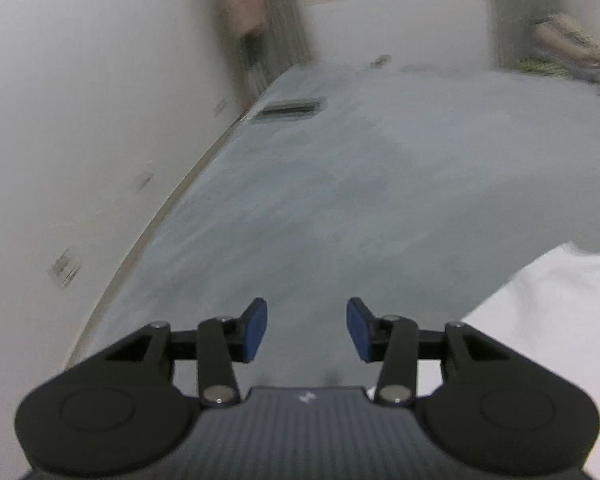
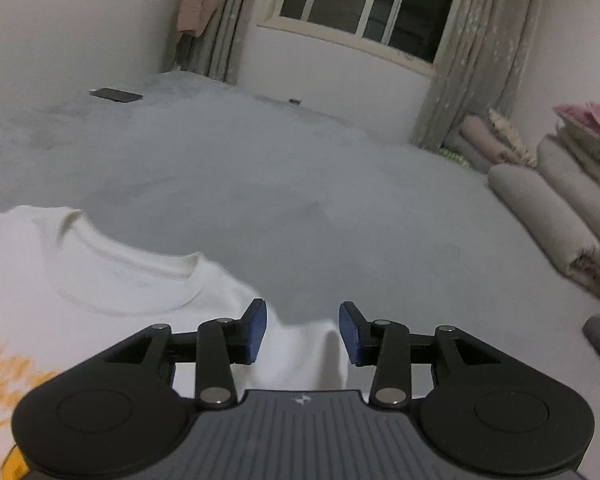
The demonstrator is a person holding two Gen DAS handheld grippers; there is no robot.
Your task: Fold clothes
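A white T-shirt (image 2: 112, 280) with a ribbed round collar and an orange print at the lower left of my right view lies flat on the grey bed (image 2: 300, 184). My right hand-held gripper (image 2: 302, 330) hangs over its shoulder edge, jaws wide apart, holding nothing. My left hand-held gripper (image 1: 306, 330) is equally spread and empty above bare bedding, with the shirt (image 1: 548, 320) only a white patch at the lower right. The print is cut off and blurred, unreadable.
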